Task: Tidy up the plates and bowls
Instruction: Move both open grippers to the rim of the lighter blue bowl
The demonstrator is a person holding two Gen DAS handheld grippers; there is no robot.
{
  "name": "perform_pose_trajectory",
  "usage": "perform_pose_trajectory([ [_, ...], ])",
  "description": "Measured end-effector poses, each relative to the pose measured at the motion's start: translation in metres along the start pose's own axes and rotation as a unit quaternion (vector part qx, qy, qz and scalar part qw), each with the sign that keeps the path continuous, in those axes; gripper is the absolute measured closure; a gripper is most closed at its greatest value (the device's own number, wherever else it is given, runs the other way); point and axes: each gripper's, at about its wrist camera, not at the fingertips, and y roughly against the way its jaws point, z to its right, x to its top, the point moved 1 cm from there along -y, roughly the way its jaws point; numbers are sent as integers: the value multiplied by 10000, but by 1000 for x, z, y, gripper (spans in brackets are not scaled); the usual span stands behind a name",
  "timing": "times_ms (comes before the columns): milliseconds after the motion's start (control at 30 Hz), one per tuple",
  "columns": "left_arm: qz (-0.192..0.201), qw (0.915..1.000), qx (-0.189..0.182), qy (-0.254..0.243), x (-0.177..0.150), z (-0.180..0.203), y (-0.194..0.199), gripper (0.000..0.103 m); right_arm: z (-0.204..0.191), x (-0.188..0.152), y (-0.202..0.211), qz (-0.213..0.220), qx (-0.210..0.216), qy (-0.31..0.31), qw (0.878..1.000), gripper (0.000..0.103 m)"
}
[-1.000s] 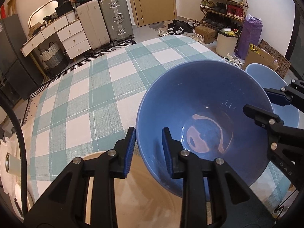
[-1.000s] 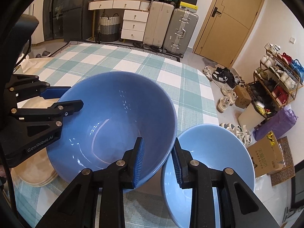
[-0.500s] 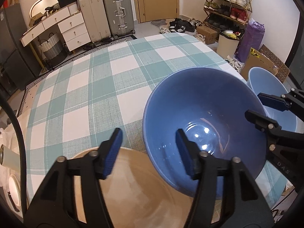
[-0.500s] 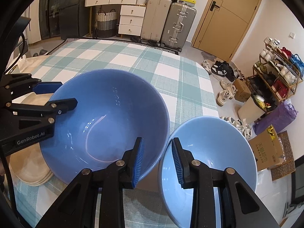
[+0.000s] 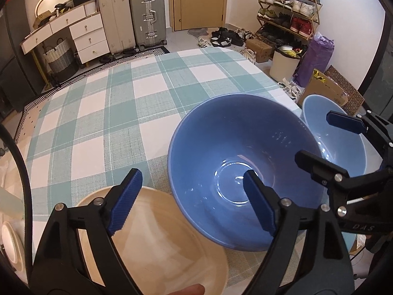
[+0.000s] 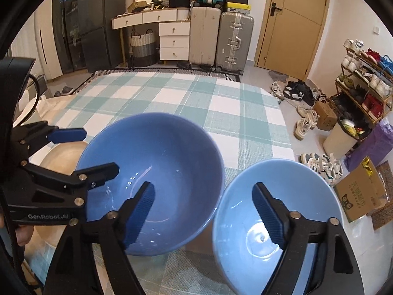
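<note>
— Bowls first: what have the two tools got hold of?

— Nothing. The left hand-held gripper [image 5: 190,201] stands wide open, one blue pad over the tan plate [image 5: 157,245], the other over the inside of the dark blue bowl [image 5: 235,167], gripping neither. The right hand-held gripper [image 6: 203,211] is just as wide, its left finger hanging inside the dark blue bowl [image 6: 157,172] and its right finger over the light blue bowl [image 6: 289,196].

— And a second ago?

— Both were pinched on the dark blue bowl's rim, the left on the near-left edge, the right on the edge facing the light blue bowl. Half a second back the left had already spread while the right was still narrow. Now both have let go, and the bowl, tilted and lifted before, sits level on the checked cloth of the surface [image 5: 103,108].

— Where exactly?

— Near the front edge, between the other two dishes: its side overlaps the tan plate's rim in the left wrist view, and the light blue bowl [image 5: 343,147] sits just beside it to the right; whether they touch I cannot tell.

— Anything inside them?

— Only glare on the glaze; both bowls and the plate hold nothing visible.
</note>
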Motion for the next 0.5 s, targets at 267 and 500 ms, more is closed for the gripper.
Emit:
perform_pose_trajectory([
  [267, 212, 9998, -4, 11, -4, 10, 24, 2, 30, -3, 27, 231, 64, -493, 9985, 5],
  [500, 298, 9995, -105, -76, -9, 30, 45, 2, 59, -15, 50, 244, -1, -745, 9969, 3],
])
